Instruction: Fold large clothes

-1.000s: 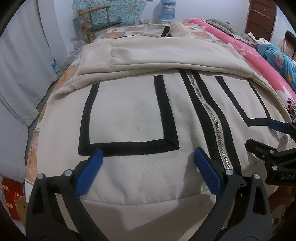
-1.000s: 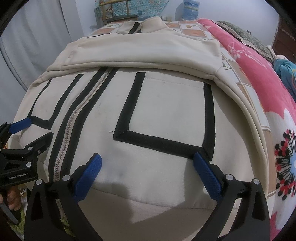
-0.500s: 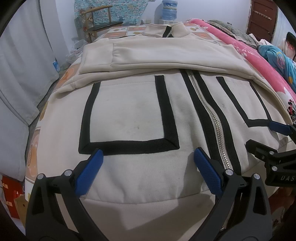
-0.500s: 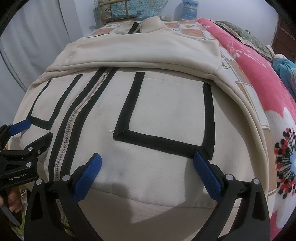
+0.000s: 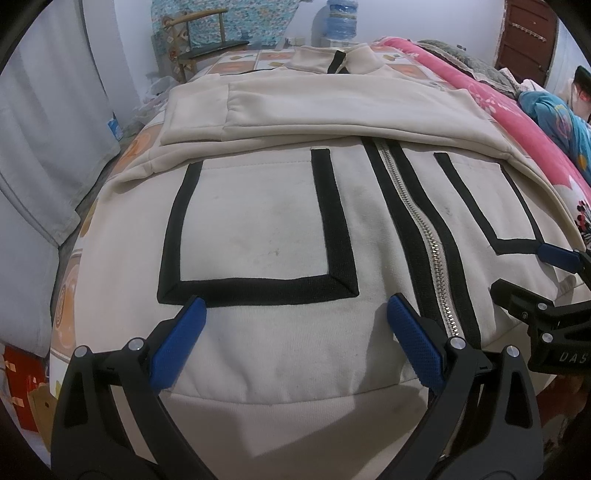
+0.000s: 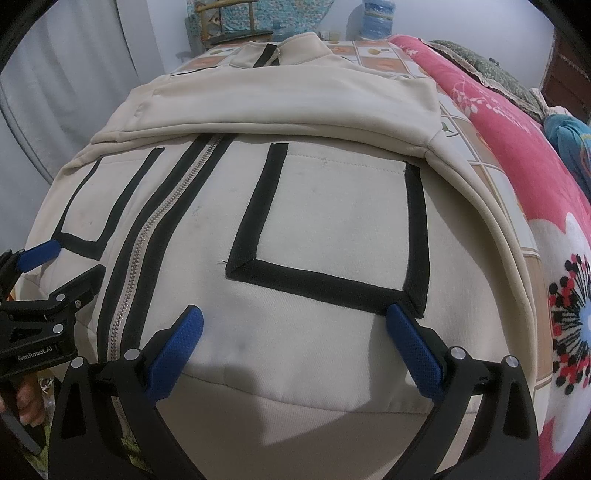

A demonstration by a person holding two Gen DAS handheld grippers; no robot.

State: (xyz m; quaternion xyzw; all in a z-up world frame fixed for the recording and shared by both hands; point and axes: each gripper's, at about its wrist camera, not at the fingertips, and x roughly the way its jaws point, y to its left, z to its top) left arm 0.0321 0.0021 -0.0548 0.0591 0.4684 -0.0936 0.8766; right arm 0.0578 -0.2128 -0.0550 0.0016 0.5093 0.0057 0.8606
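A cream jacket [image 5: 258,221] lies front-up on a bed [image 6: 517,155], zipper [image 5: 424,236] closed and sleeves folded across the chest. The left gripper [image 5: 295,328] and right gripper [image 6: 295,328] are both spread wide above its hem, gripping nothing. A chair [image 5: 199,40] and water bottle [image 5: 341,18] stand beyond the bed.

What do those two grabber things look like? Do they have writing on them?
Both look alike. The left gripper and right gripper have black plastic frames with triangle cut-outs, shiny silver screws, and bumpy blue pads on their fingers. Seen from the side, the left one shows white letters "GenRobot.AI" on its black body.
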